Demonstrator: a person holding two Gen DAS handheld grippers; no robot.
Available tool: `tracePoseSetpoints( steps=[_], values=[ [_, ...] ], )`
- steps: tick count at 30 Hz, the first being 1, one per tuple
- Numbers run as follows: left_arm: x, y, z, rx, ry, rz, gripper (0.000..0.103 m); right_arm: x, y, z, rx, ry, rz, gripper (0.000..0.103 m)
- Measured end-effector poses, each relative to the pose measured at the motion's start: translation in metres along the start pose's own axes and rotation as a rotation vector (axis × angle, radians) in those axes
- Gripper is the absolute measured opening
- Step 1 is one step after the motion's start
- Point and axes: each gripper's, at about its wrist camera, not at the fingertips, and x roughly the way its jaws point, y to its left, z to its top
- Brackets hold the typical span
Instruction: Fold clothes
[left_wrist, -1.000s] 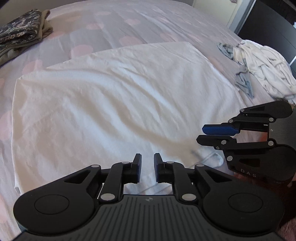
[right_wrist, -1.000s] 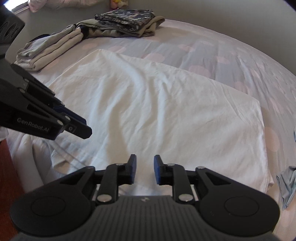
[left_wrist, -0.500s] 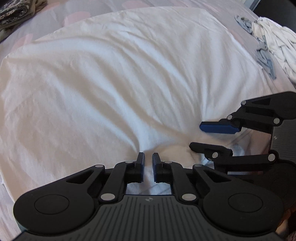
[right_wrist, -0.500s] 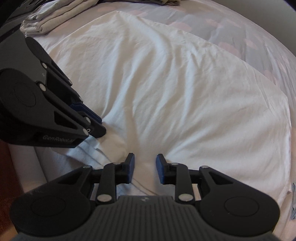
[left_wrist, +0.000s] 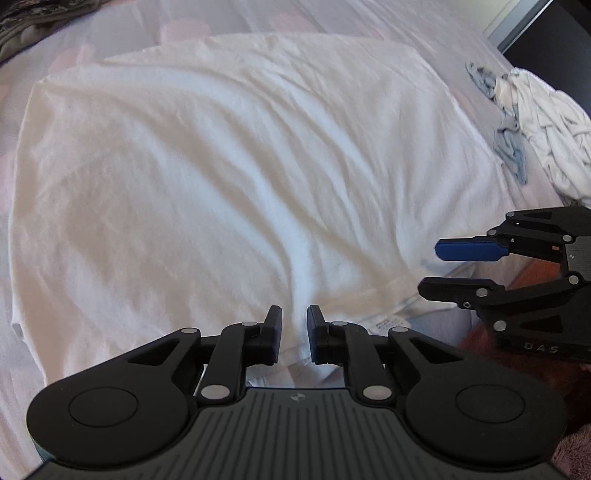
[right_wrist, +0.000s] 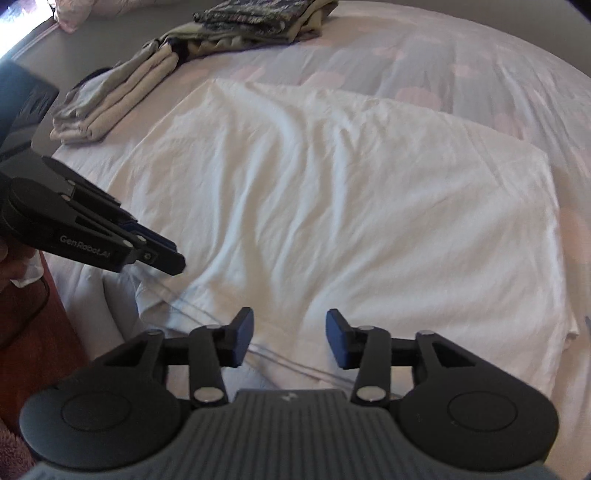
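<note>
A large white garment (left_wrist: 229, 177) lies folded flat on the bed, seen also in the right wrist view (right_wrist: 351, 206). My left gripper (left_wrist: 294, 334) is at its near edge, jaws narrow, with a pinched ridge of the white cloth between them. It also shows in the right wrist view (right_wrist: 162, 254). My right gripper (right_wrist: 290, 339) is open over the near hem with nothing between the fingers. In the left wrist view it (left_wrist: 443, 267) hovers open at the right near corner.
Folded beige and camouflage clothes (right_wrist: 207, 48) lie at the far left of the bed. A crumpled pile of white and grey clothes (left_wrist: 535, 122) lies at the right. The bed edge and red-brown floor (right_wrist: 33, 325) are close in front.
Both grippers pulled back and up from the cloth's near edge. My right gripper opened wide. My left gripper kept the cloth ridge, jaws slightly wider.
</note>
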Motion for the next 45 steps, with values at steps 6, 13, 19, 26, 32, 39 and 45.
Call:
tracePoseSetpoints(
  steps=[6,13,19,26,32,39,45],
  values=[
    [-0.027,0.026,0.021,-0.054,-0.154,0.028,0.027,-0.03,-0.073,0.021,0.171,-0.099,-0.079,0.056],
    [-0.033,0.069,0.051,-0.138,-0.261,0.085,0.029,-0.035,-0.167,0.038,0.401,-0.164,-0.158,0.056],
    [-0.022,0.103,0.068,-0.179,-0.302,0.16,0.029,-0.007,-0.224,0.05,0.524,-0.143,-0.164,0.056],
    [-0.009,0.117,0.071,-0.128,-0.316,0.207,0.029,0.025,-0.245,0.054,0.559,-0.082,-0.137,0.056],
    [-0.015,0.13,0.073,-0.135,-0.343,0.22,0.029,0.041,-0.236,0.057,0.511,-0.07,-0.151,0.055],
    [-0.03,0.145,0.065,-0.173,-0.366,0.263,0.029,0.045,-0.22,0.064,0.524,-0.05,-0.134,0.014],
    [-0.04,0.153,0.056,-0.189,-0.38,0.255,0.029,0.025,-0.206,0.08,0.529,-0.045,-0.175,0.01]
  ],
)
